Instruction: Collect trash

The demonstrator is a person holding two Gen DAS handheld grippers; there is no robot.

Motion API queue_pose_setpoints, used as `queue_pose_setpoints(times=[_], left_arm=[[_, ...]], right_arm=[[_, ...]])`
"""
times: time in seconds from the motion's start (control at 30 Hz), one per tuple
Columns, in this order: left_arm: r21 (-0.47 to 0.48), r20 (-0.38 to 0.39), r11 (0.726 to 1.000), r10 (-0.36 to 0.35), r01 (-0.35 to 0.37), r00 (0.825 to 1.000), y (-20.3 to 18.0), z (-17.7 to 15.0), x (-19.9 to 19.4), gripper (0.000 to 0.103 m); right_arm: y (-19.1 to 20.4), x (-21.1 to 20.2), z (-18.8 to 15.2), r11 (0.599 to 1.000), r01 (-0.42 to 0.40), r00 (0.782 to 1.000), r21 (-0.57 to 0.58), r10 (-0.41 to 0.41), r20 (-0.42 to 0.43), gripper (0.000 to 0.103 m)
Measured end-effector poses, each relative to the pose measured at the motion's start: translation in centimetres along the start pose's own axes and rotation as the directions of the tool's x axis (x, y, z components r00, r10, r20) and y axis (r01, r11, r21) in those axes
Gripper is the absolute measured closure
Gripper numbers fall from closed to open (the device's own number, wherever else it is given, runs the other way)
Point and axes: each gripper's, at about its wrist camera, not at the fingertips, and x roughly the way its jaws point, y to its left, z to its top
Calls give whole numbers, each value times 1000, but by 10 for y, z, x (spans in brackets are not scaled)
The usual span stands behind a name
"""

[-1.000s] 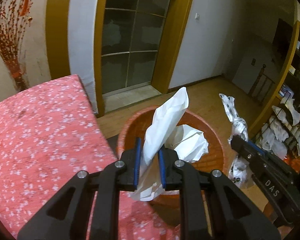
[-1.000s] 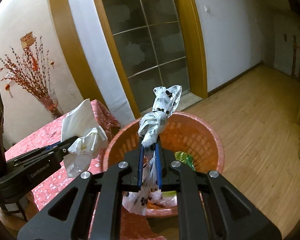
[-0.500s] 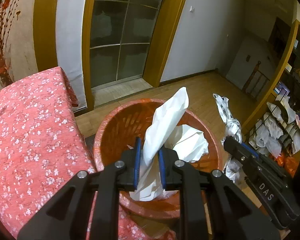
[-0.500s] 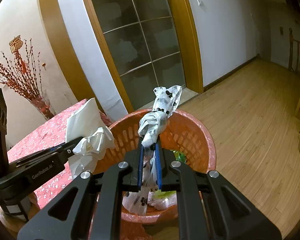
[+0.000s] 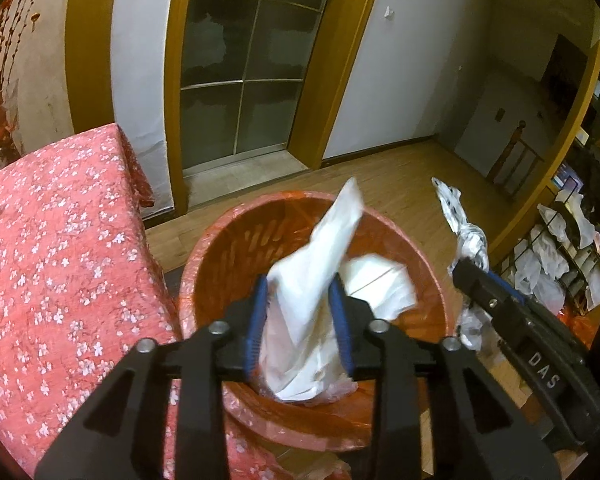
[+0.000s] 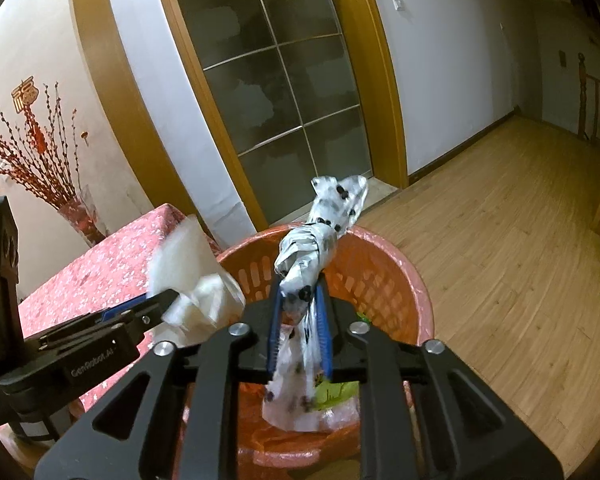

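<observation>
Both grippers hover over an orange laundry-style basket (image 5: 204, 256) (image 6: 416, 280) on the wooden floor. My left gripper (image 5: 300, 320) has its jaws opening, with a crumpled white tissue (image 5: 320, 264) loose and blurred between the blue pads, above the basket's inside. My right gripper (image 6: 300, 328) also has its jaws opening. A white plastic bag with black spots (image 6: 312, 248) stands twisted between its pads, its lower end hanging into the basket. Each gripper shows in the other's view: the left one (image 6: 168, 300) with the tissue (image 6: 188, 256), the right one (image 5: 472, 276) with the bag (image 5: 460, 224).
A table under a red flowered cloth (image 5: 52, 240) touches the basket's left side. Green and white trash (image 6: 336, 392) lies in the basket. A glass sliding door (image 5: 244, 72) is behind, a cluttered shelf (image 5: 560, 240) to the right, a vase of red branches (image 6: 76, 216) at the back left.
Both pairs of jaws have spread apart. The tissue has gone blurred and tilted between the left pads. Both grippers came closer over the basket and a little lower.
</observation>
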Motion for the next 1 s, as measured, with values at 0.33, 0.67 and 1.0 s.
queue_pose_setpoints(times=[0.33, 0.67, 1.0], left_arm=[[-24, 36, 997, 72, -72, 997, 24, -6, -22, 43], [-26, 257, 976, 216, -216, 942, 39, -46, -138, 4], [-139, 304, 908, 418, -394, 856, 50, -127, -228, 4]], right_arm=[[13, -23, -3, 999, 28, 998, -20, -26, 65, 31], [46, -105, -26, 978, 185, 940, -98, -147, 307, 2], [81, -164, -75, 956, 250, 910, -152, -179, 373, 2]])
